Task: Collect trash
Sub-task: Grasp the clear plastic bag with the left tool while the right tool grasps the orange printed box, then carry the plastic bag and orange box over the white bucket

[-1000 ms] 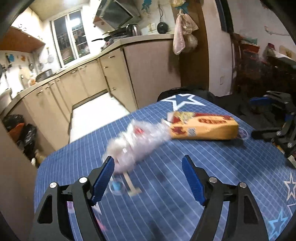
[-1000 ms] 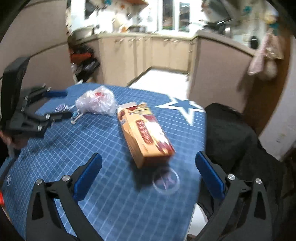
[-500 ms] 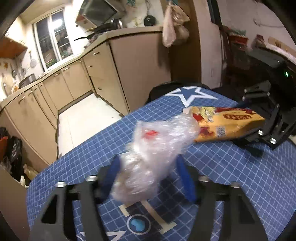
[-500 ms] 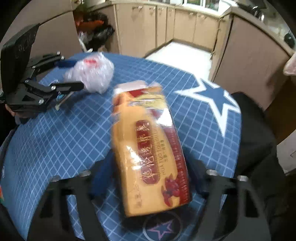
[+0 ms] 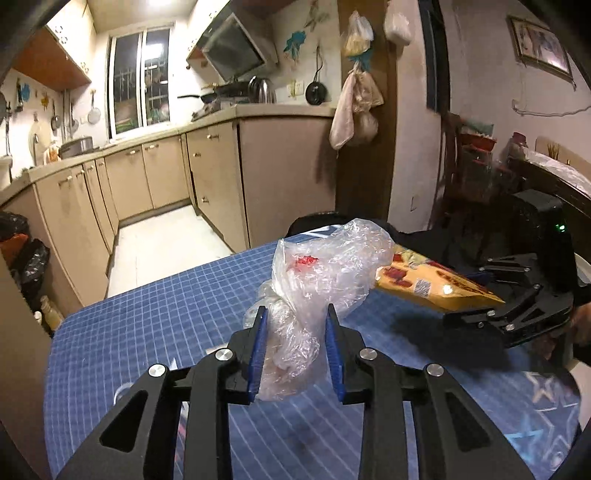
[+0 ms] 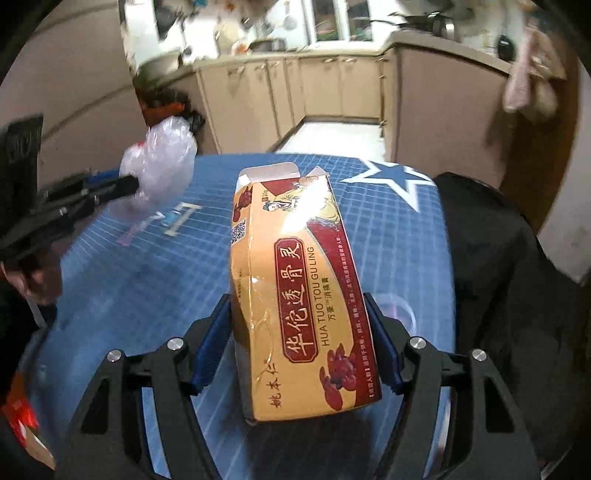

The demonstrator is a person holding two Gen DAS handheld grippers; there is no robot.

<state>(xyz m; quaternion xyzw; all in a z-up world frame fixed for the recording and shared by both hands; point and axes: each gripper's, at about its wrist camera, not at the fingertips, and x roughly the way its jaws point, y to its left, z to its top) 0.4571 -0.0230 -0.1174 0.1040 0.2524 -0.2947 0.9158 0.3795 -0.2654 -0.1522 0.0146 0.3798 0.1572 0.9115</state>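
Two tongs [image 5: 295, 349] [image 6: 295, 339], box [image 6: 295, 295] end hidden

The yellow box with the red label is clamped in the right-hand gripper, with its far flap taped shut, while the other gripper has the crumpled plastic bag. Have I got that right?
Nearly. The yellow box is between the right gripper pads, and the left gripper is closing on the plastic bag. But the box's far flap is open, not taped shut, as the right wrist view shows.

Warm indoor light fills the beige kitchen, brightest at a ceiling lamp [image 5: 157, 3]. Glare streaks the glossy yellow-and-red cardboard box [image 6: 295, 291]. Fisheye curvature bends and darkens every corner; the crumpled clear plastic bag [image 6: 162, 162] smears with motion blur in the right wrist view.
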